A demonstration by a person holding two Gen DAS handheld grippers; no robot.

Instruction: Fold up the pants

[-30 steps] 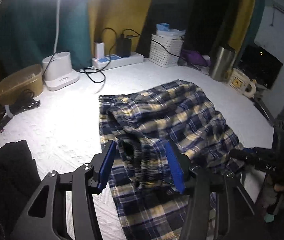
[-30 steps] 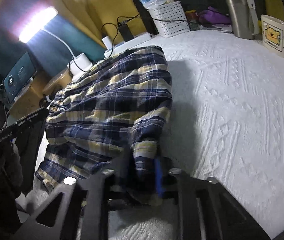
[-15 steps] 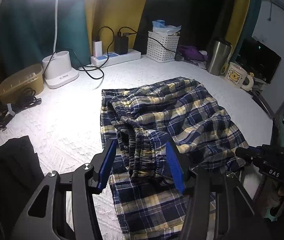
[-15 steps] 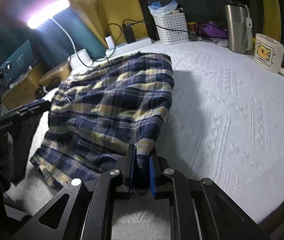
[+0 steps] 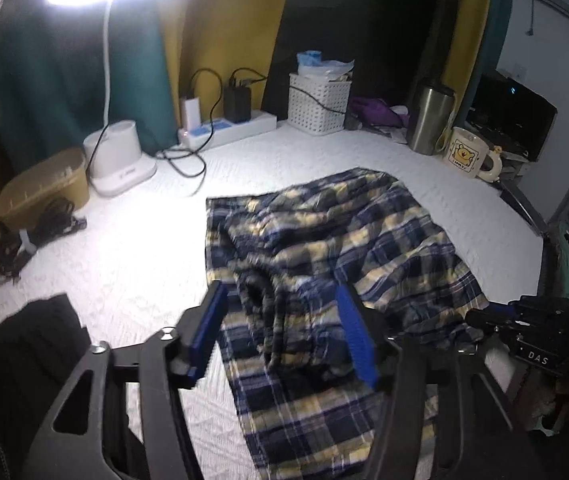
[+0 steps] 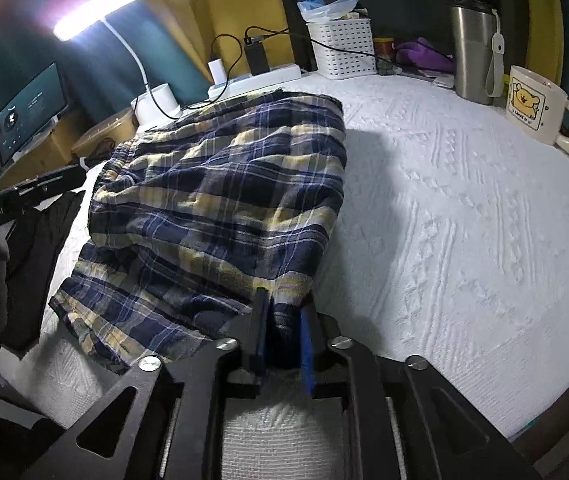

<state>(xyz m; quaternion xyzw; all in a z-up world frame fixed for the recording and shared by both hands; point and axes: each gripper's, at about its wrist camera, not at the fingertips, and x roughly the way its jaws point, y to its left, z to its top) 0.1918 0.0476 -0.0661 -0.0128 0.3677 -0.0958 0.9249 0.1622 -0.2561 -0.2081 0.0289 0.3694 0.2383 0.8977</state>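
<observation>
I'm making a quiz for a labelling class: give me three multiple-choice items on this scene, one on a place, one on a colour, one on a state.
1. Where does the mug stand?
A. On the pants
B. Beside the steel flask
C. Inside the basket

2. What colour are the gripper pads?
A. Blue
B. Red
C. White

3. How do the pants lie?
A. Spread out flat
B. Hanging off the lamp
C. Folded over themselves

Answers: 1 B, the mug sits next to the flask at the far edge of the white cloth. 2 A, the pads are blue. 3 C, an upper layer of plaid lies over a lower one.
</observation>
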